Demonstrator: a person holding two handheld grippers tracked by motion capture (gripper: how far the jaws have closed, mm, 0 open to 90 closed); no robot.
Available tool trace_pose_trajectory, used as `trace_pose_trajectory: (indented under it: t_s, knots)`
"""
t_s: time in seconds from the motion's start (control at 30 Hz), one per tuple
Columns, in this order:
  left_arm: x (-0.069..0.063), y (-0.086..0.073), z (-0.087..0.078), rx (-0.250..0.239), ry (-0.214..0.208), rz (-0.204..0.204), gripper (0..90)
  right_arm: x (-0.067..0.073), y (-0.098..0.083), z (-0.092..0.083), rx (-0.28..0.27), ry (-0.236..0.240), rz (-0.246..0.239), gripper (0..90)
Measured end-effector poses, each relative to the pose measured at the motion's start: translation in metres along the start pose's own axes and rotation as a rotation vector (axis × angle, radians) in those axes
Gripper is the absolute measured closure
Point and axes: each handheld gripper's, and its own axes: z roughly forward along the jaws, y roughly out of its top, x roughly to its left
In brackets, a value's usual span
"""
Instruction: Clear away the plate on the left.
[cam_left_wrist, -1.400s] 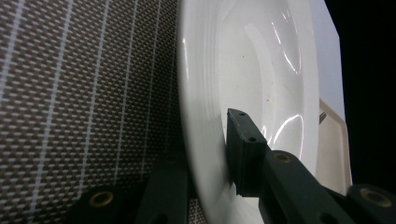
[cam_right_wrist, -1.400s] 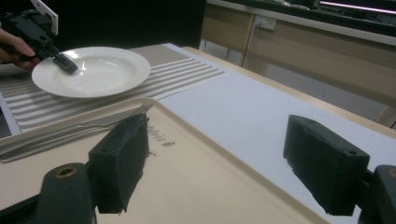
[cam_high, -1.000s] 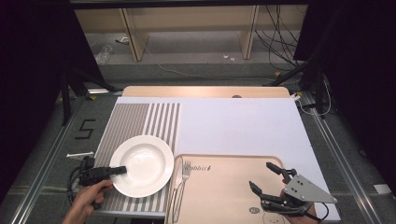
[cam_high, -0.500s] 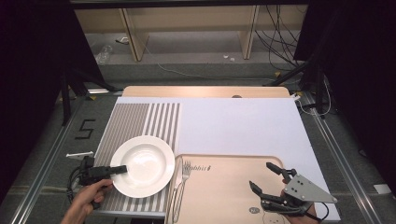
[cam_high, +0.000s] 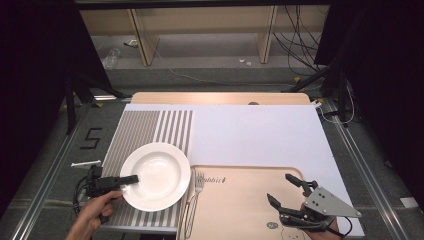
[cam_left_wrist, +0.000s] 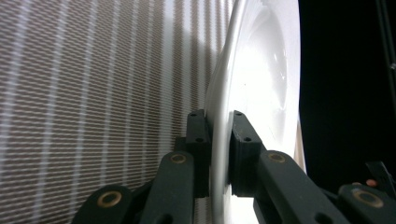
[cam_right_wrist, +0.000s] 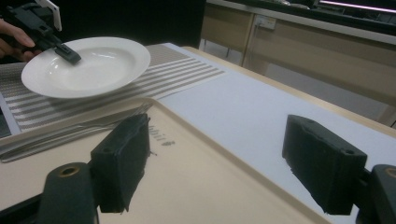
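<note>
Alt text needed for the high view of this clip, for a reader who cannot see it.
The left gripper clamps the near-left rim of a round white ceramic plate on a grey striped placemat. A silver metal fork lies between the plate and a beige plastic tray, where the right gripper is open.

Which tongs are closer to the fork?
Left. The left tongs grip the white plate's rim, and the fork lies just beside that plate. The right tongs hover open over the tray, farther away.
</note>
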Motion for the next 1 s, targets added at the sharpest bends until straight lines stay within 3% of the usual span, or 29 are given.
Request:
trace_pose_trajectory:
  t_s: [0.1, 0.53, 1.0]
  knots:
    - [-0.003, -0.001, 0.004, 0.013, -0.018, -0.002, 80.7, 0.000, 0.000, 0.000, 0.002, 0.000, -0.001, 23.9]
    - [-0.026, -0.008, 0.023, 0.081, -0.044, 0.065, 80.6, 0.000, 0.000, 0.000, -0.001, -0.002, 0.006, 23.8]
    - [-0.056, -0.016, 0.064, 0.195, -0.063, 0.144, 80.6, -0.001, 0.000, 0.000, 0.001, -0.001, 0.004, 23.9]
